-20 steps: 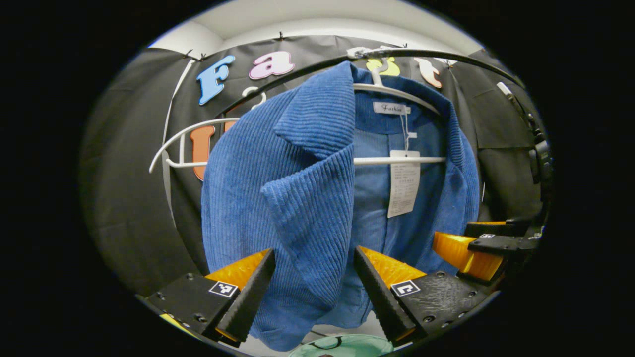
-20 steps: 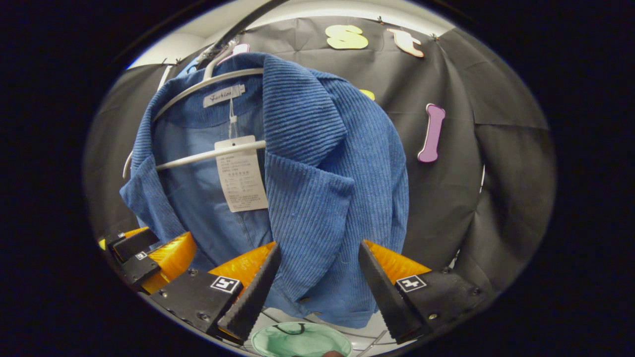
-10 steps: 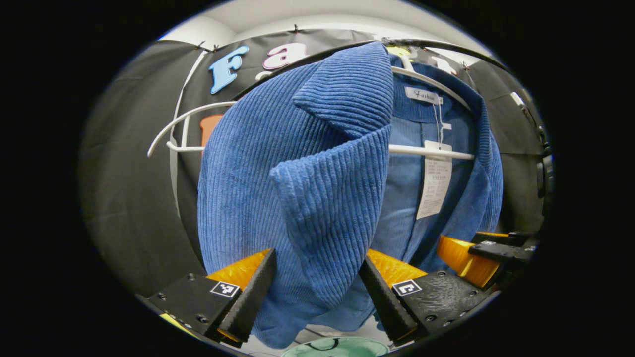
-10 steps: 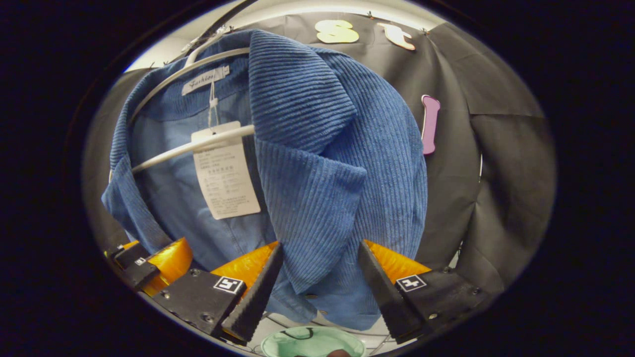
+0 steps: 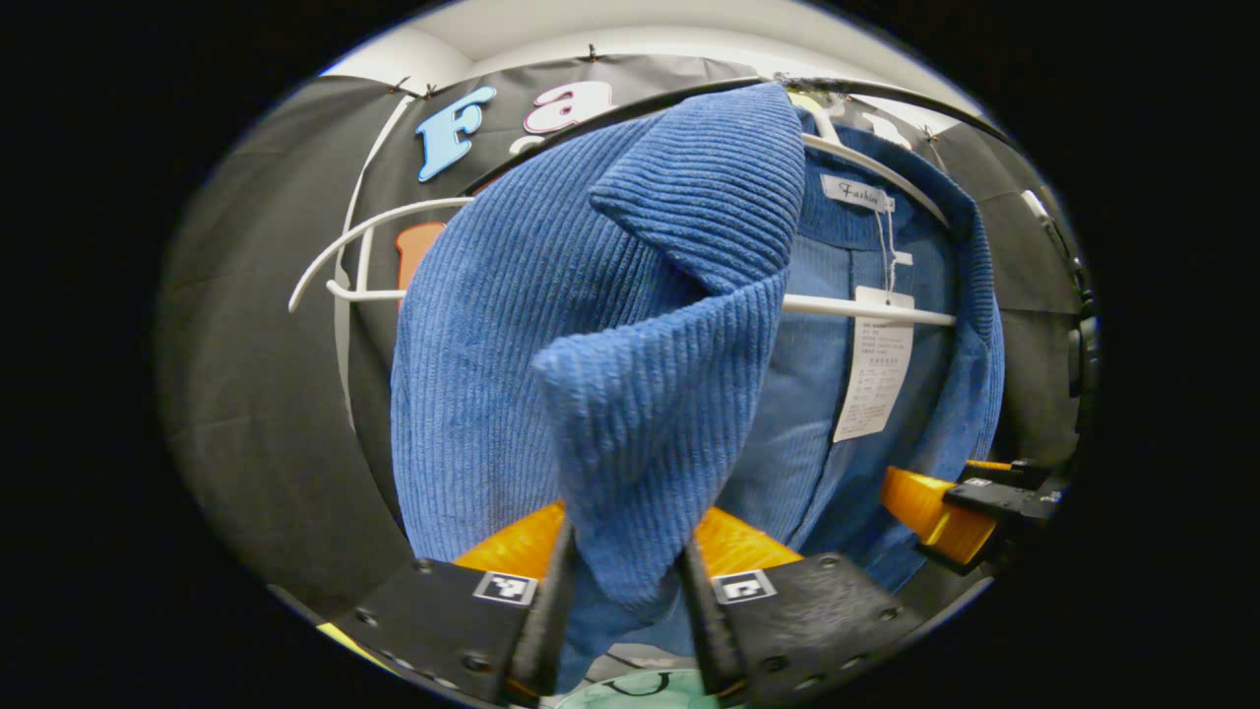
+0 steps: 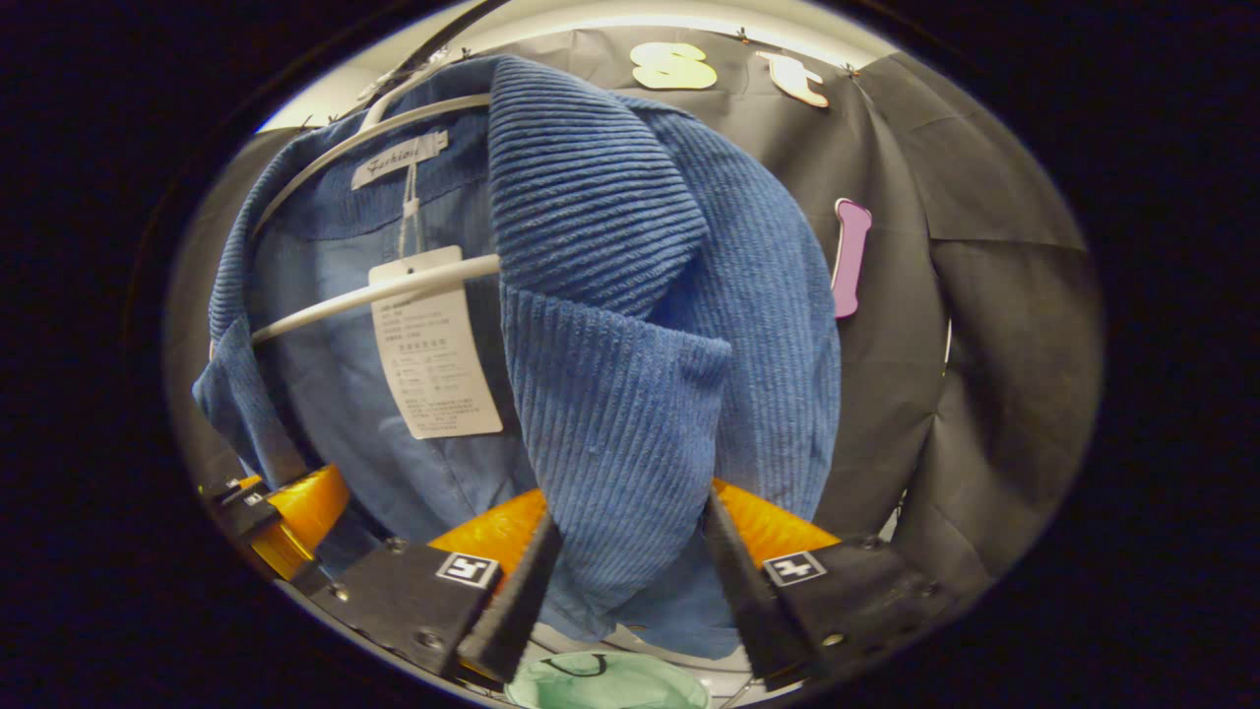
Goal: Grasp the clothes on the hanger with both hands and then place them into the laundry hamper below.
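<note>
Centrally: blue ribbed corduroy jacket [image 5: 512,325], long axis vertical, hanging open-fronted on a white hanger [image 5: 354,241], paper tag inside. Left gripper [image 5: 622,611] fingers pinch one lapel at lower centre; right gripper [image 6: 630,581] fingers press the other lapel.

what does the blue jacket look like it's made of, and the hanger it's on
Blue jacket: looks like corduroy, matte and soft, with raised parallel ribs across collar and lapel; the inner lining looks smoother. Hanger: smooth white rod, probably plastic or coated metal; the look leaves that open.
</note>
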Action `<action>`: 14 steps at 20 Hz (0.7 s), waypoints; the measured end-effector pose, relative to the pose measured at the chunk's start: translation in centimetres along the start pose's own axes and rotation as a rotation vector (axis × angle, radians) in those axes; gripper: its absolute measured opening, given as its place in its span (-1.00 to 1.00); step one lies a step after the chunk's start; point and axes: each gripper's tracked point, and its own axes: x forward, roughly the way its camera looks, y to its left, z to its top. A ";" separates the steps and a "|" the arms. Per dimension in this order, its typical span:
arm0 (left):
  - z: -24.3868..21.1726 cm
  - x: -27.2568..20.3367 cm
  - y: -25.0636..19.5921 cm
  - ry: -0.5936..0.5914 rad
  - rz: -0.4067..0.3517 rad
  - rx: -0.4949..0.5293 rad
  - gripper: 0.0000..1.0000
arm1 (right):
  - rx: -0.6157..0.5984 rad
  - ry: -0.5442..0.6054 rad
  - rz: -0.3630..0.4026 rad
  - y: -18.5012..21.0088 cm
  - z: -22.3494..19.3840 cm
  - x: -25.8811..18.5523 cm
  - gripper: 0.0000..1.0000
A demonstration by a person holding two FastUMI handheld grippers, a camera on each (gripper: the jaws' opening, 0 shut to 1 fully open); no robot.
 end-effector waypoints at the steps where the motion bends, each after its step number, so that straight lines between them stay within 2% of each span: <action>1: 0.2 0.0 0.5 -0.004 0.020 -0.009 -0.24 | 0.015 -0.011 -0.023 -1.1 0.3 -0.3 0.39; 3: 0.3 -0.4 0.0 -0.002 -0.024 -0.054 -0.71 | 0.061 -0.019 -0.048 -2.9 0.6 -0.7 -0.20; 4: 0.6 -0.7 0.3 -0.003 -0.031 -0.073 -0.82 | 0.086 -0.015 -0.039 -3.3 0.7 -0.9 -0.33; 5: 0.8 -1.2 0.6 -0.005 -0.042 -0.088 -0.82 | 0.108 -0.012 -0.018 -3.4 0.9 -1.0 -0.53; 7: 1.7 -1.9 0.8 -0.006 -0.065 -0.103 -0.81 | 0.148 -0.007 0.012 -4.0 1.5 -1.2 -0.64; 8: 2.1 -2.1 1.0 -0.007 -0.070 -0.097 -0.71 | 0.169 -0.008 0.014 -4.5 2.0 -1.4 -0.67; 9: 2.5 -2.3 1.4 -0.014 -0.062 -0.090 -0.70 | 0.191 -0.009 0.024 -4.9 2.4 -1.5 -0.71; 11: 2.8 -2.8 1.2 -0.003 -0.106 -0.101 -0.96 | 0.240 -0.012 0.059 -5.3 3.1 -2.0 -0.77; 13: 3.8 -3.6 1.4 -0.020 -0.112 -0.100 -0.96 | 0.292 -0.031 0.118 -5.5 4.1 -2.8 -0.81; 14: 4.4 -4.1 1.4 -0.029 -0.116 -0.101 -0.88 | 0.316 -0.039 0.139 -5.8 4.6 -3.2 -0.82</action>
